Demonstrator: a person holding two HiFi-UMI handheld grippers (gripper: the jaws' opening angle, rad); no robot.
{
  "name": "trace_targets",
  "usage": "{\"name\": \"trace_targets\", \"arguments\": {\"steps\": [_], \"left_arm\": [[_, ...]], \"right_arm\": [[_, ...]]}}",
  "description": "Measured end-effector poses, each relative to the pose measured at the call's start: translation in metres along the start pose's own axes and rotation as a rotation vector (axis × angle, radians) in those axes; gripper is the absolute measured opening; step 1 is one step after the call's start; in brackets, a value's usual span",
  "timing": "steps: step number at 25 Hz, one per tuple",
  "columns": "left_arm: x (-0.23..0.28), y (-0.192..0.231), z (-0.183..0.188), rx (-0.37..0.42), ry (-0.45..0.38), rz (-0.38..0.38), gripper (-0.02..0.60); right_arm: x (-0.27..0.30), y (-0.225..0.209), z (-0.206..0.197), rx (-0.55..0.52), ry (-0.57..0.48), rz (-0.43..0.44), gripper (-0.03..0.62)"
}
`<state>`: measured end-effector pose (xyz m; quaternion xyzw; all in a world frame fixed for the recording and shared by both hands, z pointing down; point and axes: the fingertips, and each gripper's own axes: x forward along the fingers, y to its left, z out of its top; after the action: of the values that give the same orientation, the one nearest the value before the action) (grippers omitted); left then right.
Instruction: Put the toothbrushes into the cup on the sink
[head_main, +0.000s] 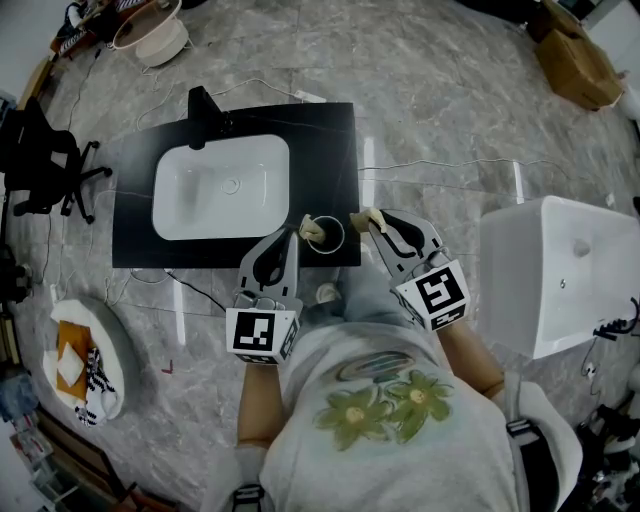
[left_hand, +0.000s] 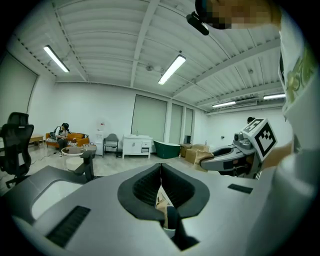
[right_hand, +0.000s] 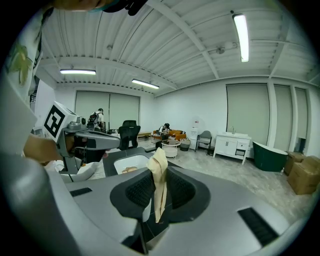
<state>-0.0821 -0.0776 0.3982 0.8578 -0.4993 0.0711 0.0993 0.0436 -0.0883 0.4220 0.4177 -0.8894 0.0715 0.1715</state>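
Left gripper first: I'm looking straight along its jaws and they're pressed together, nothing between the pads. Through the gap behind the tips I see a tan wrapped toothbrush lower down. On the head camera that one is standing in the cup, leaning on the rim nearest the left gripper, whose tips hang just beside it. I can't tell from here whether they touch the wrapper. The cup sits on the black counter, near its front right corner, just right of the white basin, with the tap at the back left. Over to my right gripper: jaws narrow, clamped on the second toothbrush, also in a tan wrapper. It stands upright, poking out above the pads and hanging below them. From overhead this gripper is at the counter's right edge, near the cup's right side but not over it, pointing across toward the left gripper.
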Motion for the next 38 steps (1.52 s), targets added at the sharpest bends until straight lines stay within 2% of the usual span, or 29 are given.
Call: {"name": "trace_targets", "arguments": {"steps": [9,16,27,31,38], "left_arm": [[-0.008,0.000,-0.002,-0.014,-0.014,-0.017,0.018],[-0.013,-0.002,-0.006,-0.017,-0.004,-0.022,0.018],[-0.020,-0.001,-0.003,-0.023,-0.015,-0.006,0.018],[-0.023,-0.001,-0.001,-0.028,-0.012,0.006,0.018],[-0.022,0.004,-0.002,-0.031,-0.009,0.023,0.018]], "right_arm": [[-0.006,0.006,0.014,-0.004,-0.034,0.007,0.081],[-0.016,0.018,0.039,-0.022,-0.090,0.024,0.081],[-0.021,0.040,0.067,-0.056,-0.185,0.098,0.081],[-0.018,0.045,0.058,-0.043,-0.134,0.117,0.081],[-0.010,0.045,0.052,-0.042,-0.113,0.135,0.081]]}}
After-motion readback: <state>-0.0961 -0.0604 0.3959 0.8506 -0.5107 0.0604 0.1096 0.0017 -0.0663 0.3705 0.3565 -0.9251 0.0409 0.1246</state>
